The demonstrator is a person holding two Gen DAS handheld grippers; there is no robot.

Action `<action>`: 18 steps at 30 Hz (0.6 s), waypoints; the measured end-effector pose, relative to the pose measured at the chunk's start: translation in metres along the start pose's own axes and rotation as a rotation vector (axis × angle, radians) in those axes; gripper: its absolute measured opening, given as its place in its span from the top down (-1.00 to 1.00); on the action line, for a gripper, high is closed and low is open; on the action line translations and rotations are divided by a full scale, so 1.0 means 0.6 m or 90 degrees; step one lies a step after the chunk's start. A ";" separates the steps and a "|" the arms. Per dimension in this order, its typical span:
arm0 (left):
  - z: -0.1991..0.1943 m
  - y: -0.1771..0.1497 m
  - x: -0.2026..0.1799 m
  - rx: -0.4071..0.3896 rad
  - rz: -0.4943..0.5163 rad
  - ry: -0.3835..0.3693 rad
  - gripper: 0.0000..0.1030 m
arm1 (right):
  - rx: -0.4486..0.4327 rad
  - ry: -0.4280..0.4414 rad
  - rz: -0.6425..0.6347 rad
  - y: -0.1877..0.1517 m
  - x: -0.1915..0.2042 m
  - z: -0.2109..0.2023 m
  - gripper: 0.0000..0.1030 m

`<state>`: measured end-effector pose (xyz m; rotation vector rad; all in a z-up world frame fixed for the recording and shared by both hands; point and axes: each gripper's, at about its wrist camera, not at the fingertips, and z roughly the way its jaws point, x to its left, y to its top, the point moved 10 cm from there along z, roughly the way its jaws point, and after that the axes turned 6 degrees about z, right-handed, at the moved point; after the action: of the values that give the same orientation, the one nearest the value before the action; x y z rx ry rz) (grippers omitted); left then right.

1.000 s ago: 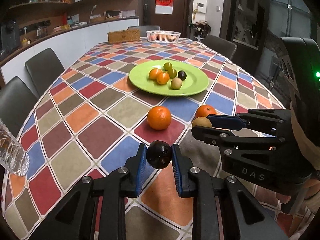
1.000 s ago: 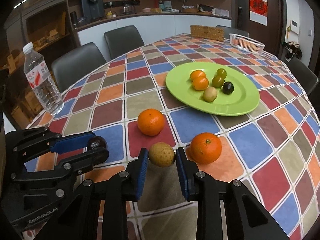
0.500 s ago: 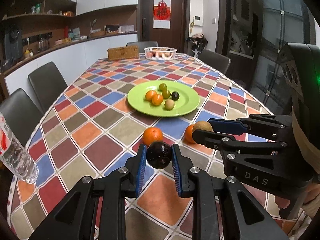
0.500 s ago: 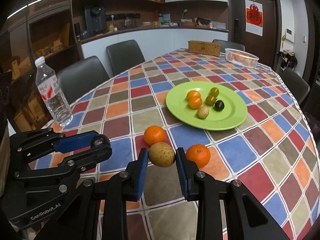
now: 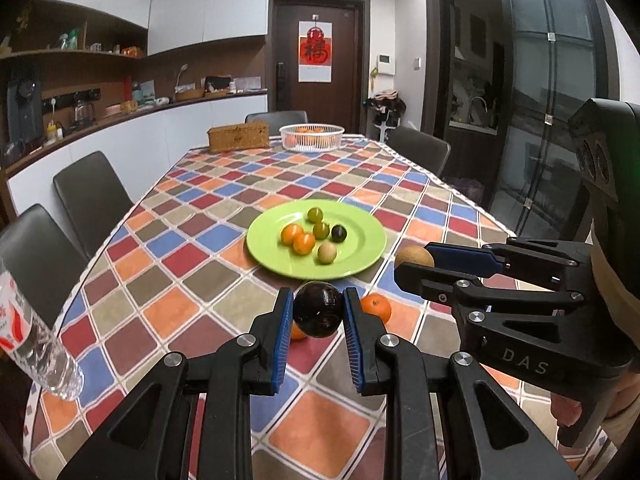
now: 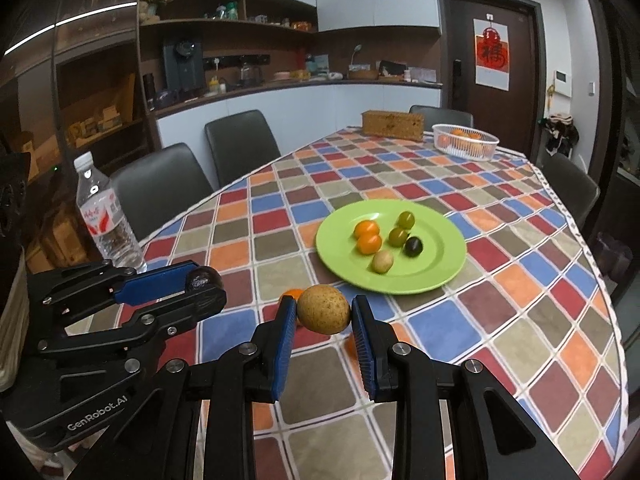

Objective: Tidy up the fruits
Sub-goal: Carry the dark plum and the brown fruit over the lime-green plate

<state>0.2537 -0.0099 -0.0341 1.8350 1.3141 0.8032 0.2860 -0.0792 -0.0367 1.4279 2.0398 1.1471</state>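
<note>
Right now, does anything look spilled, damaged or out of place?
Nothing spilled or damaged. Two oranges sit loose on the tablecloth short of the green plate. The left gripper holds a dark fruit, the right gripper a tan one.

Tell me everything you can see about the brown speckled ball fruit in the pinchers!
The brown fruit is round and tan, with a dull skin dotted all over with tiny dark speckles. It looks whole, with no cuts or dents showing. The right gripper holds it up in the air above the checked tablecloth, its two blue pads pressing on the fruit's left and right sides. Nothing else touches it. The green plate with six small fruits sits farther back on the table.
</note>
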 end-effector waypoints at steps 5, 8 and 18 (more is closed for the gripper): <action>0.011 0.028 -0.002 -0.013 0.000 -0.011 0.51 | -0.021 -0.016 0.004 0.026 -0.018 -0.009 0.42; 0.017 0.050 -0.004 -0.024 0.006 -0.014 0.51 | -0.036 -0.026 0.006 0.044 -0.031 -0.014 0.42; 0.047 0.116 -0.002 -0.050 0.018 -0.027 0.52 | -0.076 -0.037 0.018 0.112 -0.058 -0.013 0.42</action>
<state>0.3115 -0.0316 0.0090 1.8021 1.2163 0.8149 0.3335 -0.1040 0.0171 1.4189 1.8845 1.2047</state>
